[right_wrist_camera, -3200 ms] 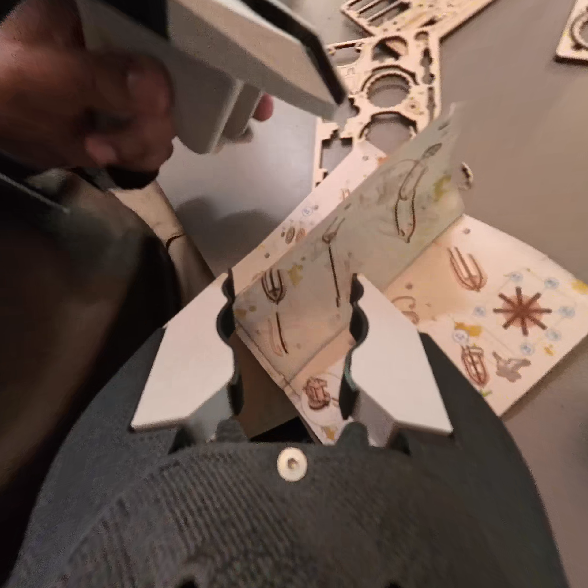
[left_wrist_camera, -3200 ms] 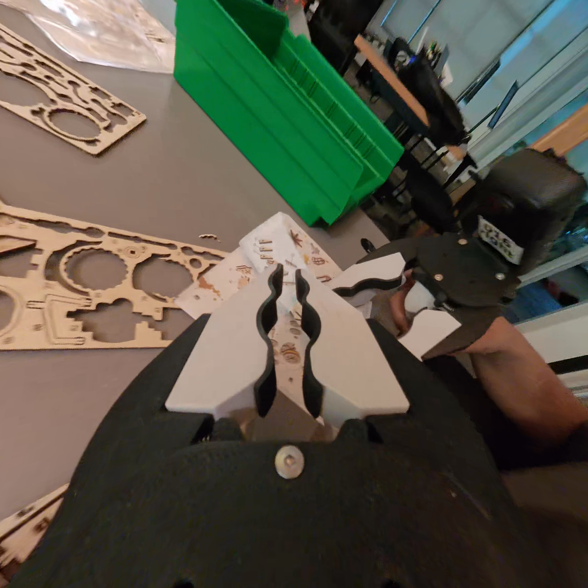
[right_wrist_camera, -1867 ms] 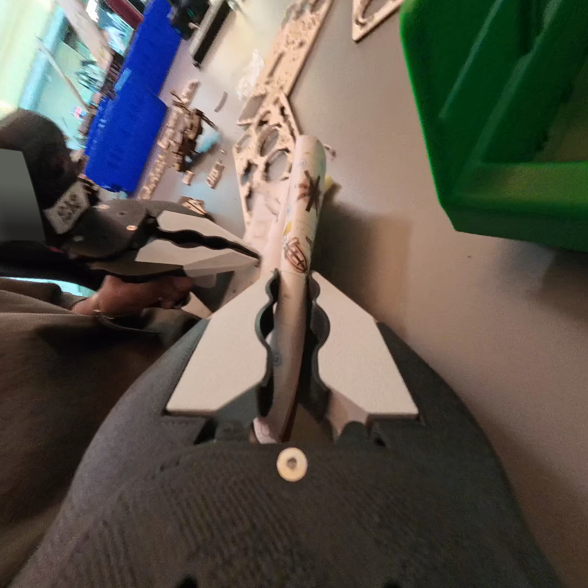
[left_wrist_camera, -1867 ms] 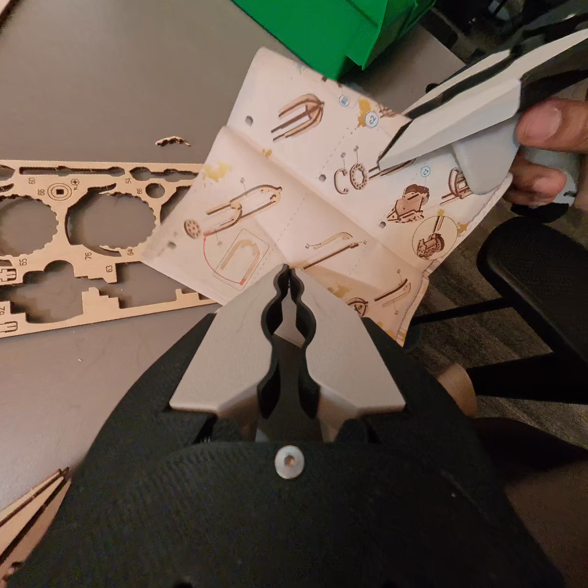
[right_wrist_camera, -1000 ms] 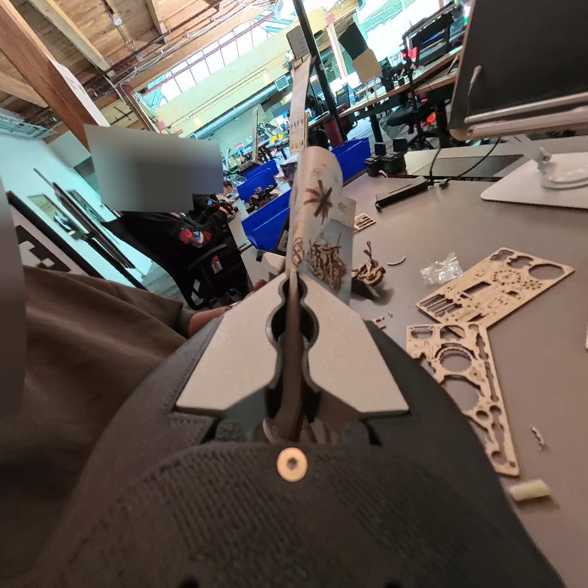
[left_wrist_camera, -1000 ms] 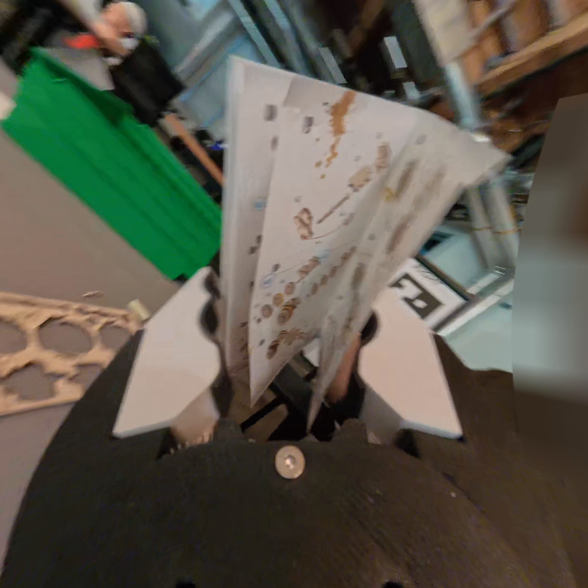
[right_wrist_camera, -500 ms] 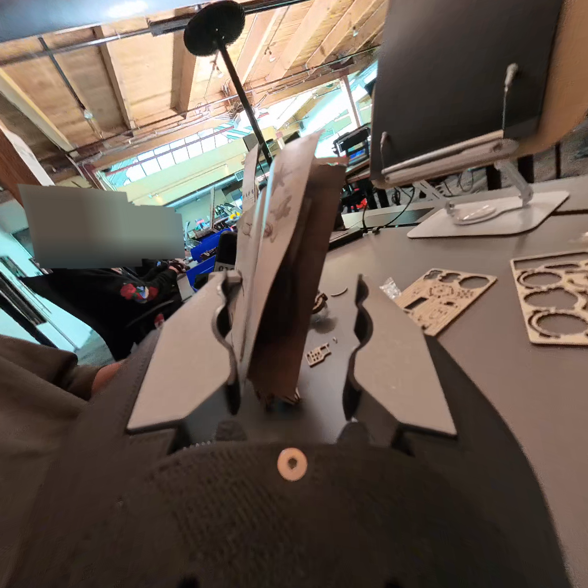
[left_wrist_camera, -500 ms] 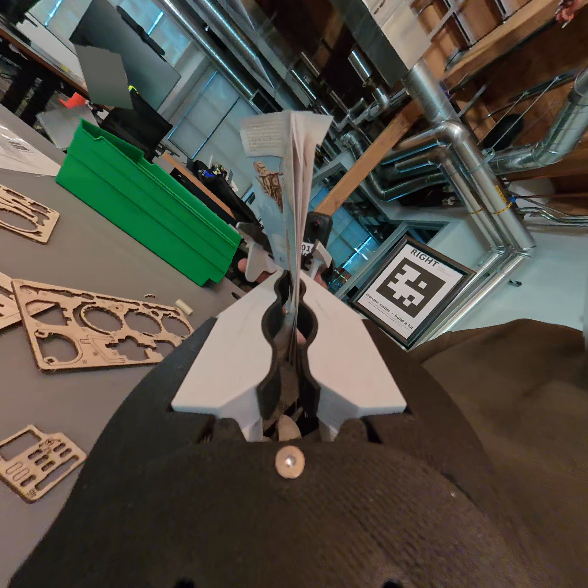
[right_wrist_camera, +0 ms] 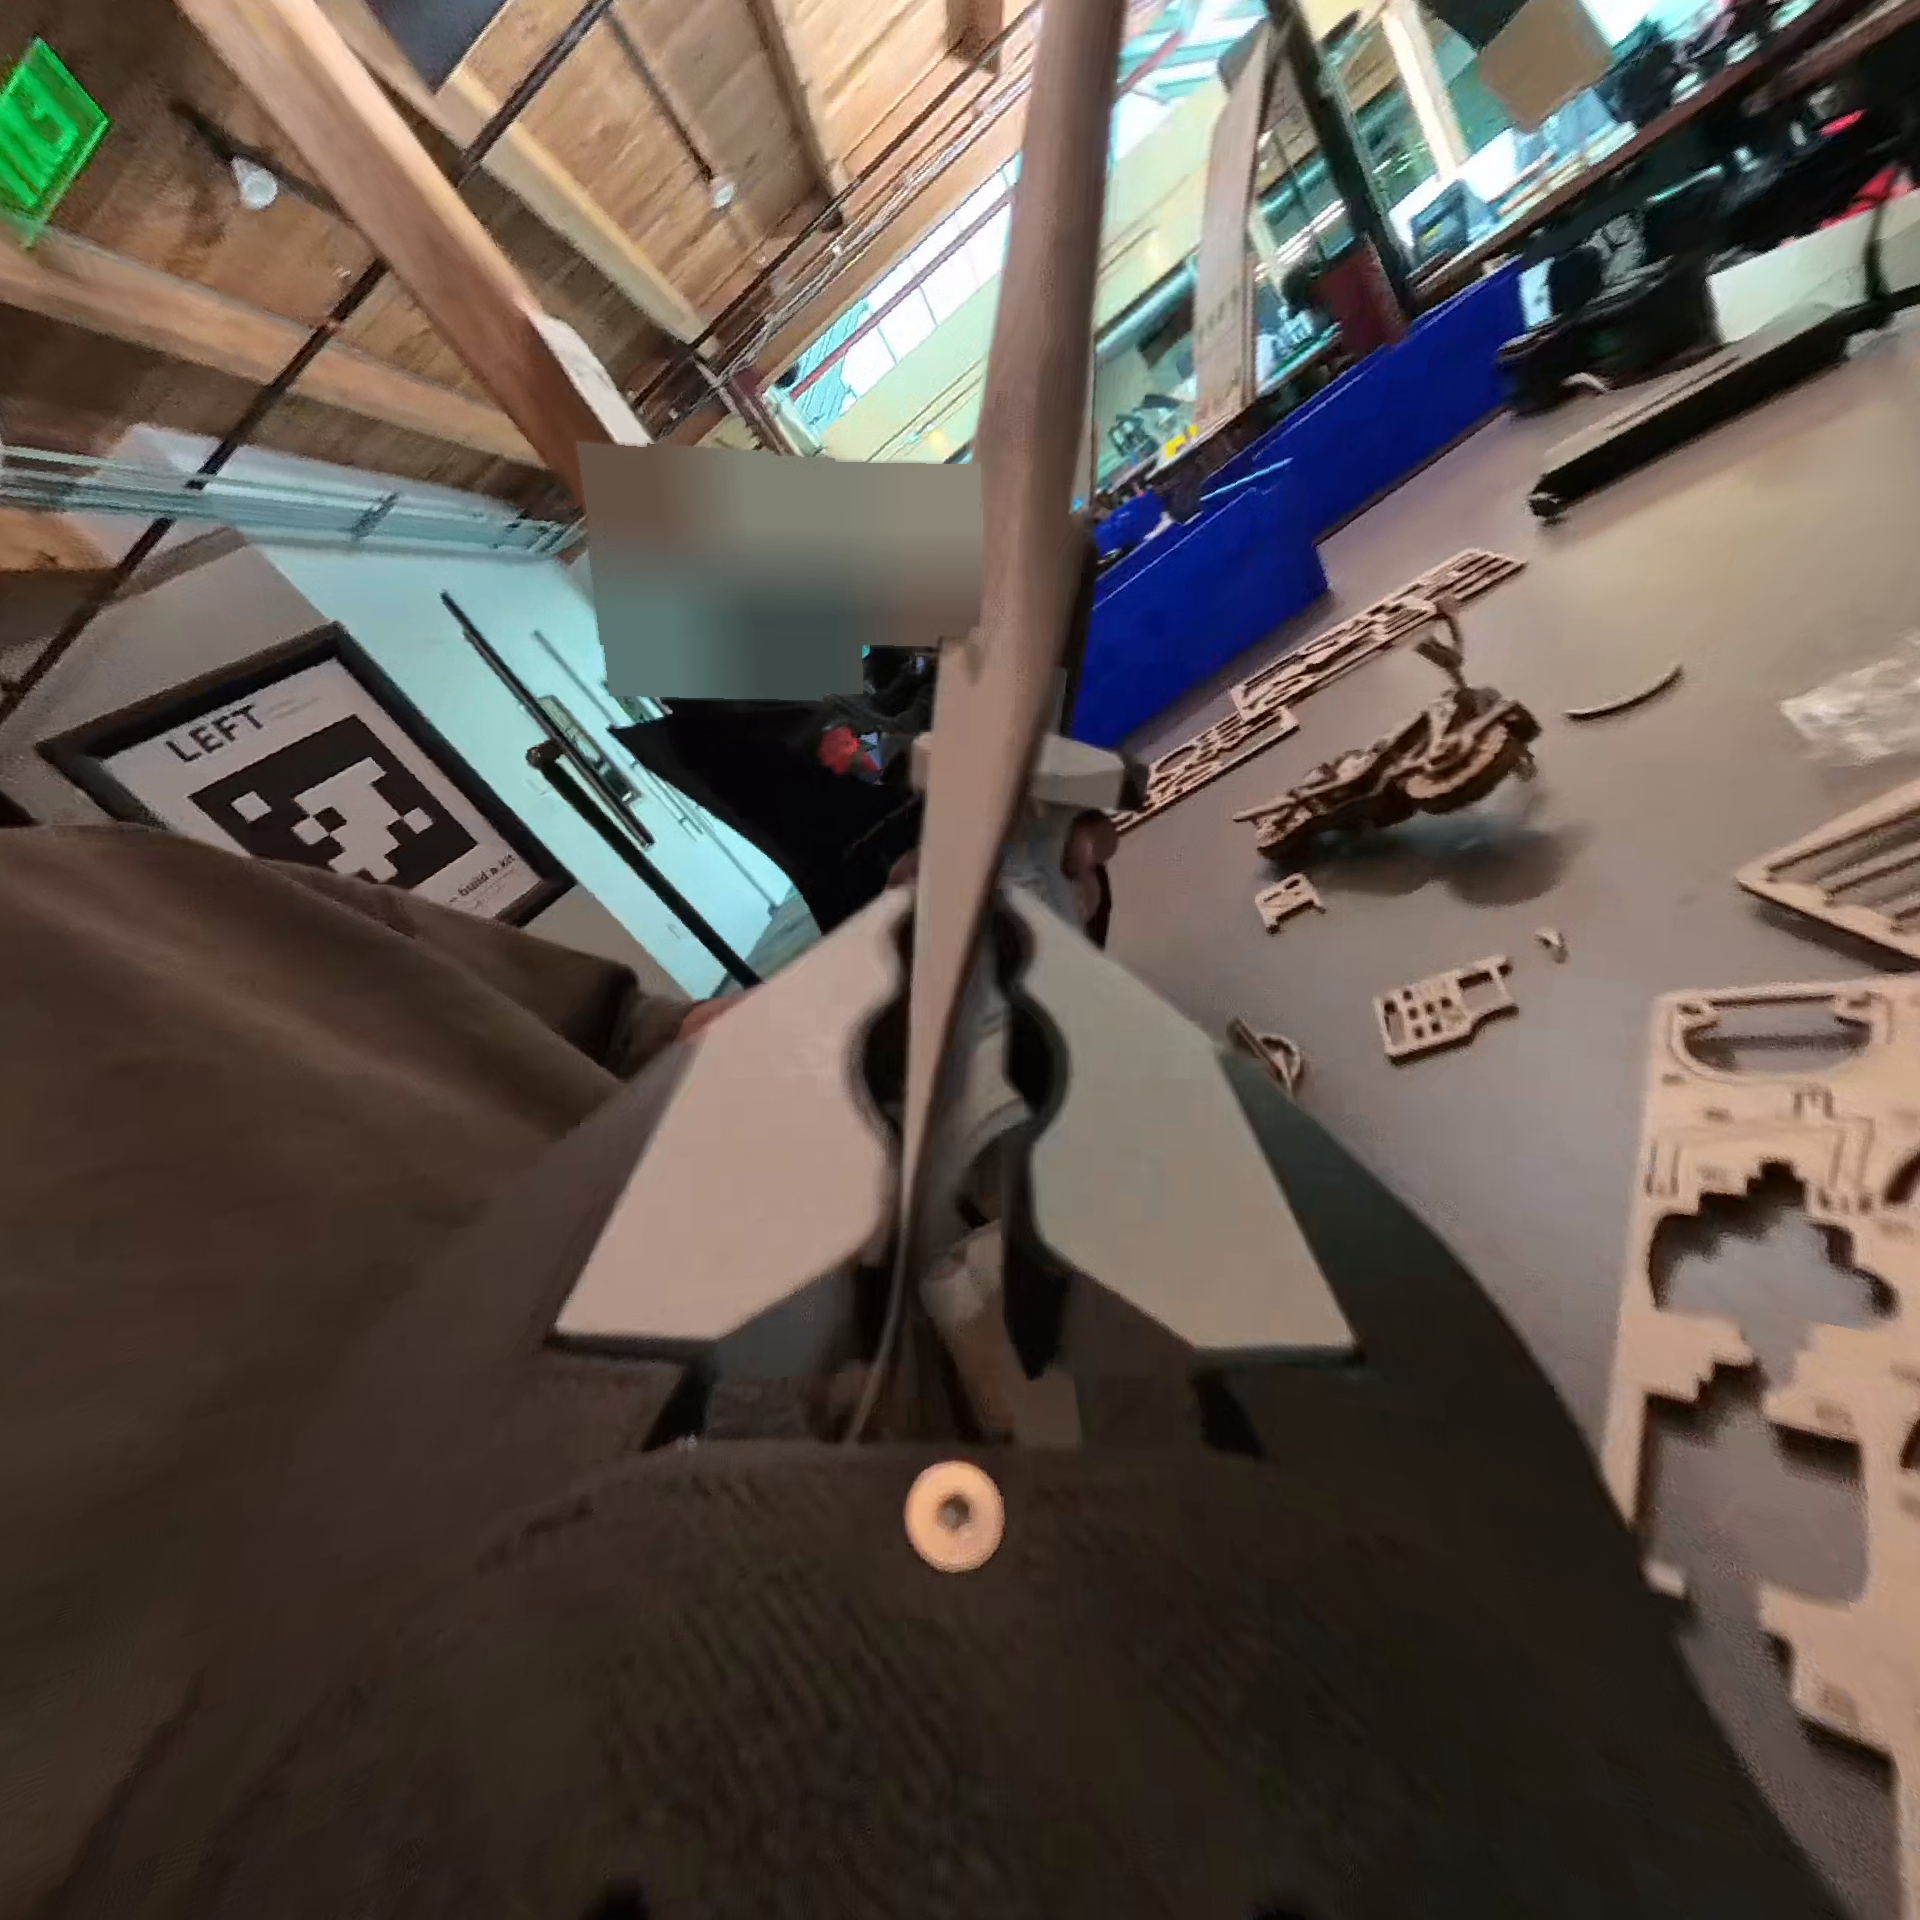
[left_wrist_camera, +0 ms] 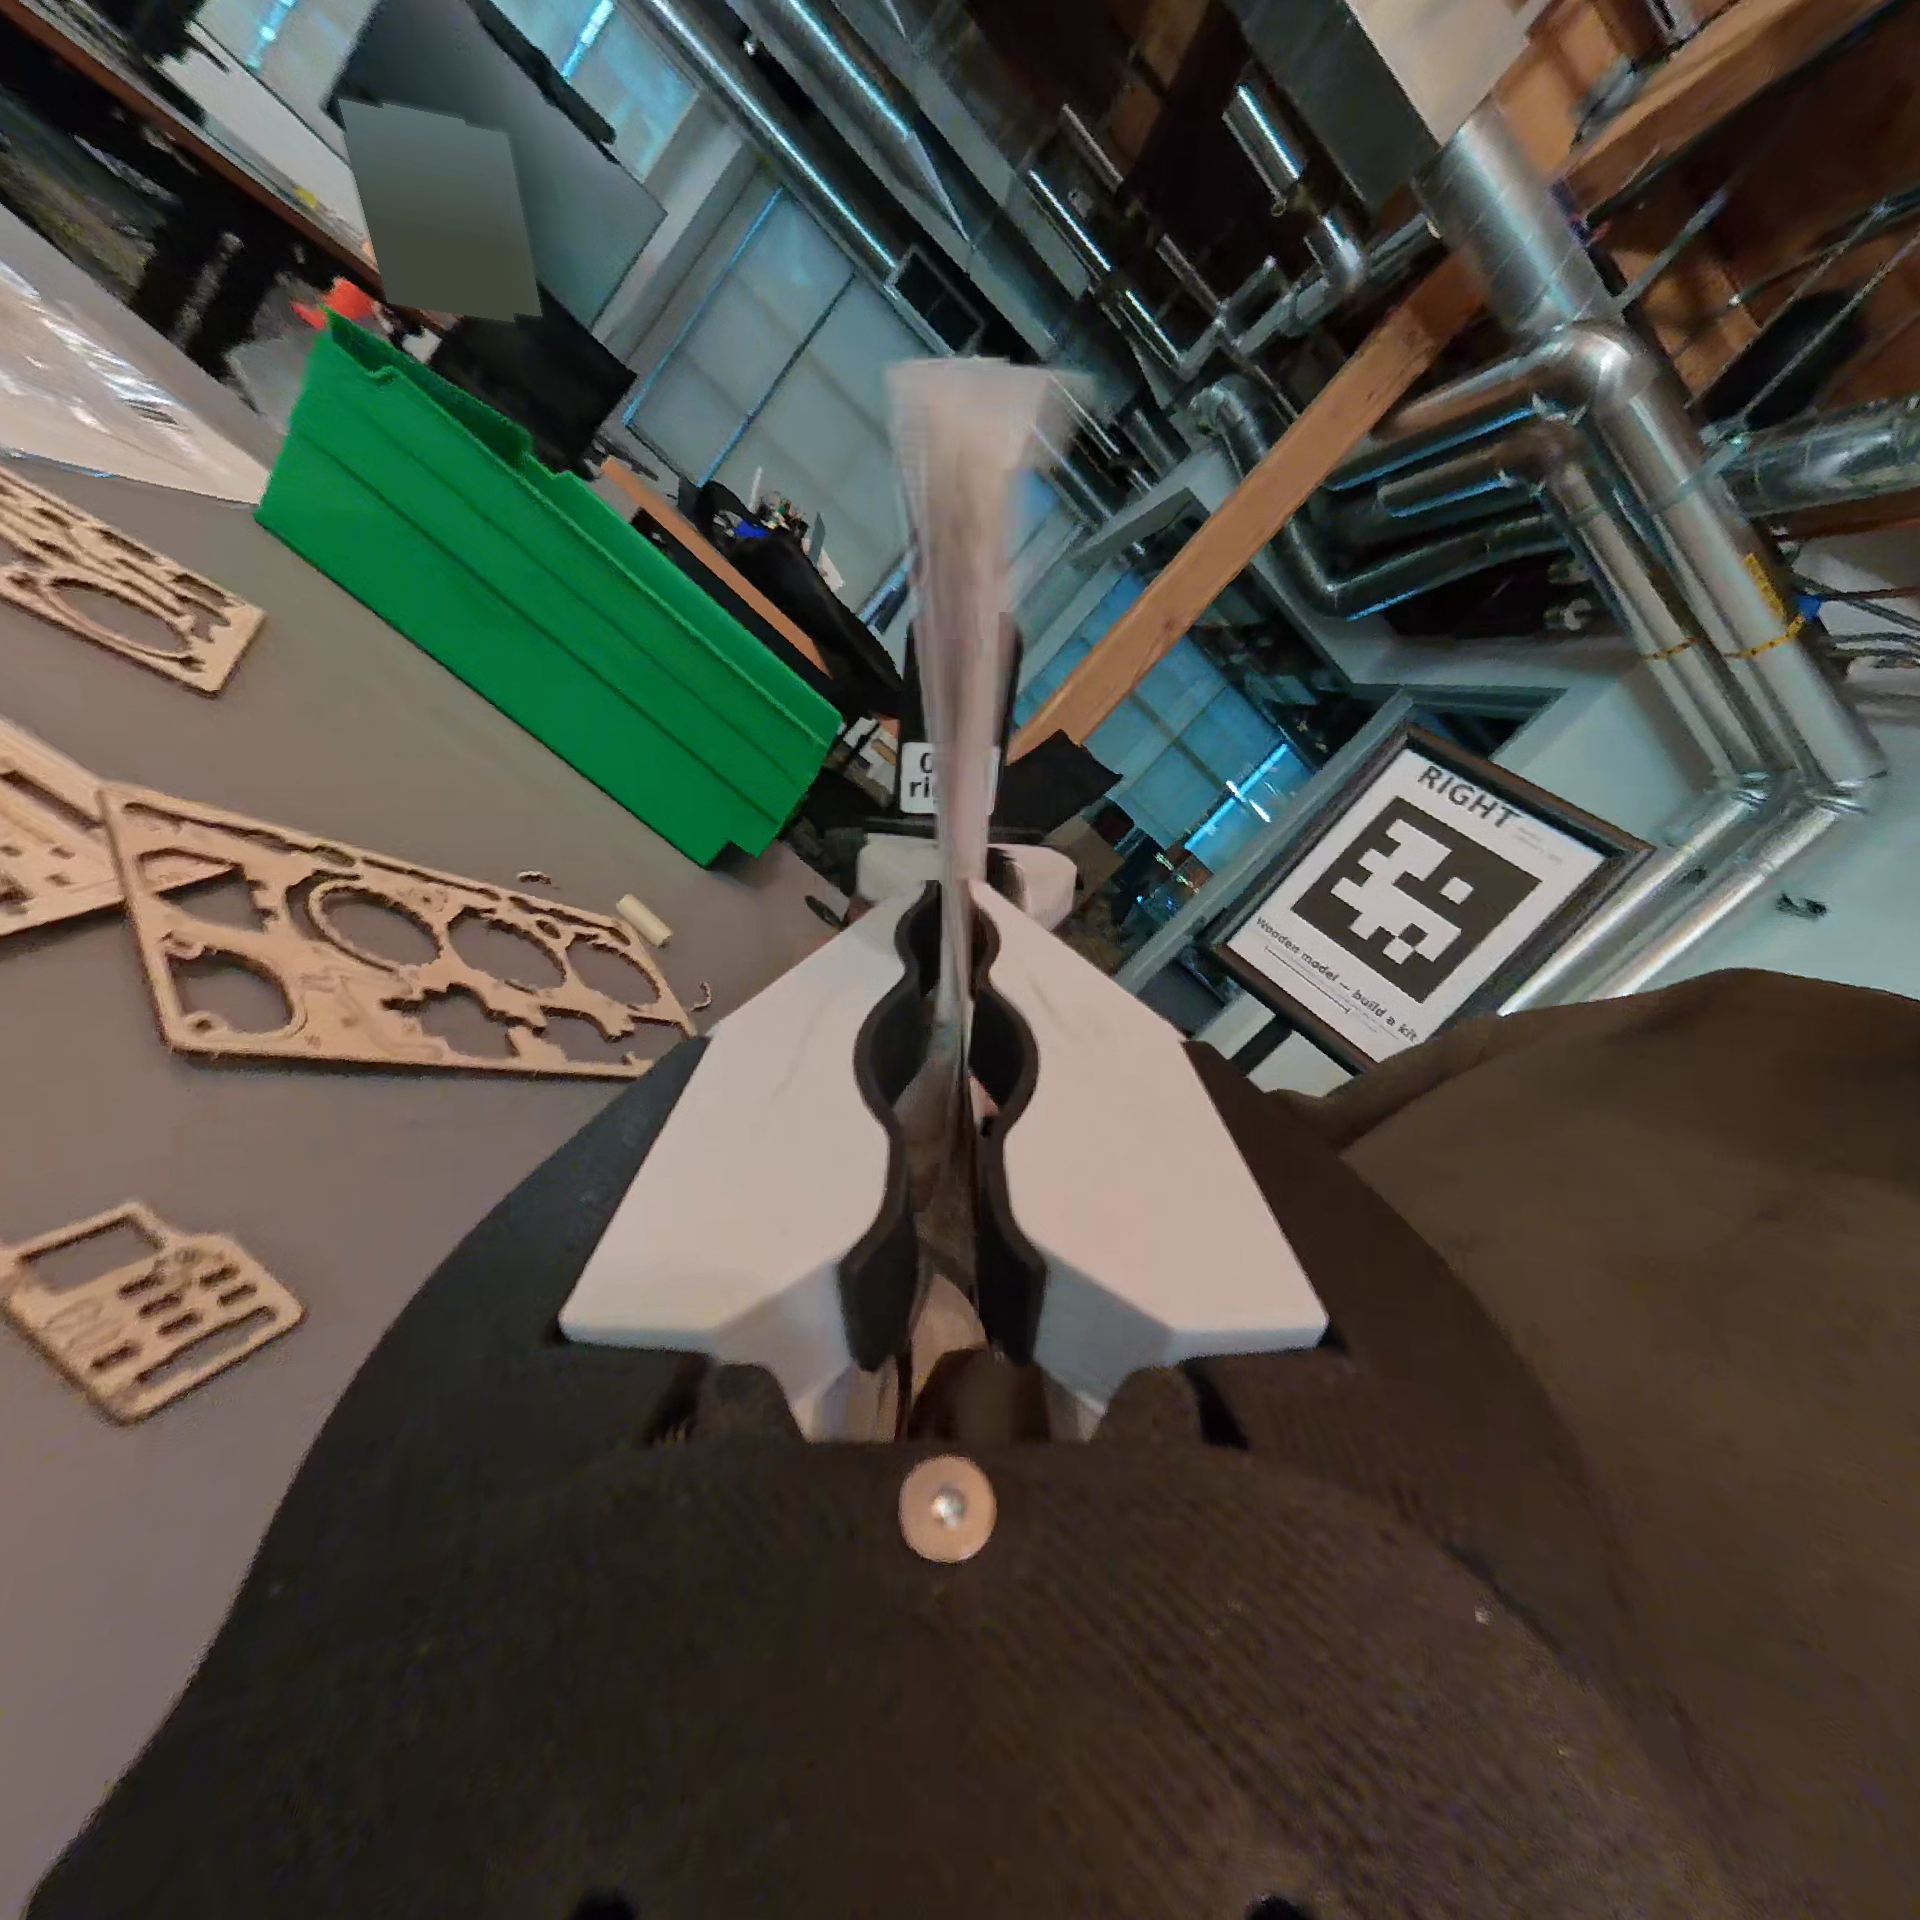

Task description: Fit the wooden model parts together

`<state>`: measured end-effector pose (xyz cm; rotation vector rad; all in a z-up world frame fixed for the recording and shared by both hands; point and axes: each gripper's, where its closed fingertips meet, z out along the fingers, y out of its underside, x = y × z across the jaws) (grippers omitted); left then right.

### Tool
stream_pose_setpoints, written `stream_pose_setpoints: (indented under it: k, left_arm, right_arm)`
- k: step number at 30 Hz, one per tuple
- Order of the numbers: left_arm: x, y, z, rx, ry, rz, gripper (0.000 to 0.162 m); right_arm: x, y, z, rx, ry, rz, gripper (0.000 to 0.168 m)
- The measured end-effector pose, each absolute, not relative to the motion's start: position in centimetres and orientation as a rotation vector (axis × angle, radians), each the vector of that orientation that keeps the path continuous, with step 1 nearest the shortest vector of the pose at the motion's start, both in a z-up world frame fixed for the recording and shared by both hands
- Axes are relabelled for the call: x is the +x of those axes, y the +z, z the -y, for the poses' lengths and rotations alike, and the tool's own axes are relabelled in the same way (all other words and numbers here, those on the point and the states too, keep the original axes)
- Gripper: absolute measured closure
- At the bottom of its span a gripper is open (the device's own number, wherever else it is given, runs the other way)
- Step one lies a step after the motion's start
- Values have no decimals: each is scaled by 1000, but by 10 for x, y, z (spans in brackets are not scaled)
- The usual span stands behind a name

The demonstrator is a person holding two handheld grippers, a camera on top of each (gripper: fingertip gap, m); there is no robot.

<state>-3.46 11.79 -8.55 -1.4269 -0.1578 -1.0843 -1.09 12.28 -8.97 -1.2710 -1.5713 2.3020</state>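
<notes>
My left tool (left_wrist_camera: 948,914) pinches the folded white paper instruction leaflet (left_wrist_camera: 961,582) upright, edge-on; my right tool (right_wrist_camera: 961,914) looks closed on the same leaflet, so neither holds wood. The thin laser-cut plywood part sheets (left_wrist_camera: 384,956) lie flat on the grey surface (left_wrist_camera: 343,727), light but likely brittle, best gripped at an outer edge. The half-built brown wooden model (right_wrist_camera: 1403,758) sits beyond, near blue bins (right_wrist_camera: 1226,582); a green plastic bin (left_wrist_camera: 540,613) crowds the left.

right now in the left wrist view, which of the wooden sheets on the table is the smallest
The little rectangular sheet nearest the camera at the lower left, cut with rows of short slots. The sheet with big round holes beyond it is far larger.
</notes>
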Motion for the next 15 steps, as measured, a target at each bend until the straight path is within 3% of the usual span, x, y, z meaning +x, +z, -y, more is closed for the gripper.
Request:
stream_pose_setpoints:
  k: [1, 8, 12, 13, 15]
  left_arm:
    - [-37, -87, -113, -1413, -1094, 178, 162]
    - [-50, -80, -76, -1384, -950, 233, 162]
    - [-60, -87, -60, -1429, -821, 282, 162]
    - [-61, -85, -57, -1422, -818, 284, 162]
    - [-61, -86, -56, -1426, -808, 294, 162]
  right_arm:
    - [-15, -90, -120, -1260, 2268, 1598, 167]
    - [-38, -89, -95, -1164, 2219, 1804, 168]
    - [-44, -72, -96, -1114, 2420, 1727, 154]
    - [-44, -73, -97, -1116, 2435, 1746, 168]
    - [-47, -76, -98, -1108, 2393, 1784, 168]
